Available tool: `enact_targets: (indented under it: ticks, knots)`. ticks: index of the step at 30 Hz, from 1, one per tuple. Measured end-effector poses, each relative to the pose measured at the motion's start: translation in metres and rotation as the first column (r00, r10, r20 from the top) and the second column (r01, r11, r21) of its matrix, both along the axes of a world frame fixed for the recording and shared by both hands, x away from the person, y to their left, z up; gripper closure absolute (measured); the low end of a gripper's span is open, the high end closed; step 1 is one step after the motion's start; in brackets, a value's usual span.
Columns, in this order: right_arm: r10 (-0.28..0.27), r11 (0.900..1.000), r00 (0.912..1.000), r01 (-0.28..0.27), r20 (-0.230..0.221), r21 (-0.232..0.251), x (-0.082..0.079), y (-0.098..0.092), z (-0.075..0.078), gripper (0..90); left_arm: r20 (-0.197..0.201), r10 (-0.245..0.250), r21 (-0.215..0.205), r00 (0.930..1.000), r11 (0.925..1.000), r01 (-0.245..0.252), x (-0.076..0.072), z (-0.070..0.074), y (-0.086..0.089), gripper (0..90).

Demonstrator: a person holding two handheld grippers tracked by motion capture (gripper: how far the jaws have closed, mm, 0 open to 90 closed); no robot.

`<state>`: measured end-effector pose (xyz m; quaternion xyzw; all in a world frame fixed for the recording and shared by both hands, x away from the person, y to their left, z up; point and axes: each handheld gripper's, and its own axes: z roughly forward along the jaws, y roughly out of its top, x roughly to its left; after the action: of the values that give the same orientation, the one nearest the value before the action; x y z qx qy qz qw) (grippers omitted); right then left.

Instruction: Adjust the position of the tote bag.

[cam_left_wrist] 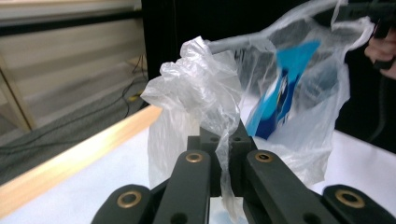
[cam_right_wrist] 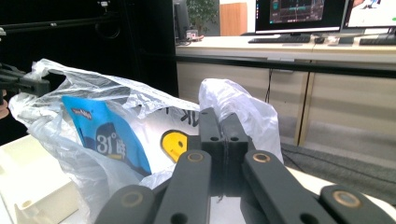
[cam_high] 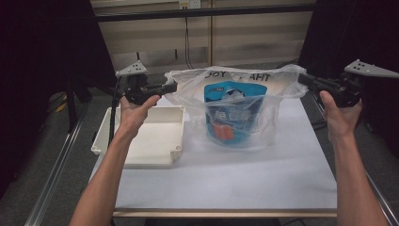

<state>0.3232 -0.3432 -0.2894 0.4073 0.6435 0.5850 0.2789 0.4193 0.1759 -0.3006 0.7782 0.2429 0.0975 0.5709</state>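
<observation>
A clear plastic bag [cam_high: 244, 101] with black lettering hangs stretched between my two grippers above the white table [cam_high: 226, 179]. Inside it stands a blue packet [cam_high: 233, 113] with a red patch low on its front. My left gripper [cam_high: 171, 87] is shut on the bag's left handle [cam_left_wrist: 205, 93], whose film bunches up past the jaws. My right gripper [cam_high: 303, 79] is shut on the bag's right handle [cam_right_wrist: 238, 105]. The blue packet [cam_left_wrist: 280, 93] shows through the film in the left gripper view, and as a blue packet [cam_right_wrist: 105, 133] beside a yellow smiley print in the right gripper view.
A shallow white tray [cam_high: 150, 136] sits on the table to the left of the bag, below my left hand. Dark curtains flank the table, and a wooden edge [cam_high: 226, 213] runs along its near side. Desks with monitors [cam_right_wrist: 299, 14] stand far behind.
</observation>
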Motion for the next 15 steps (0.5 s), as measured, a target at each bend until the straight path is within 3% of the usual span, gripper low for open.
enact_targets:
  ticks: [15]
  knots:
    - [-0.007, 1.000, 0.9979, 0.007, -0.065, 0.007, -0.001, -0.003, -0.038, 90.0, -0.053, 0.008, 0.009, 0.9986, 0.9999, -0.007, -0.001, -0.034, 0.008, 89.8]
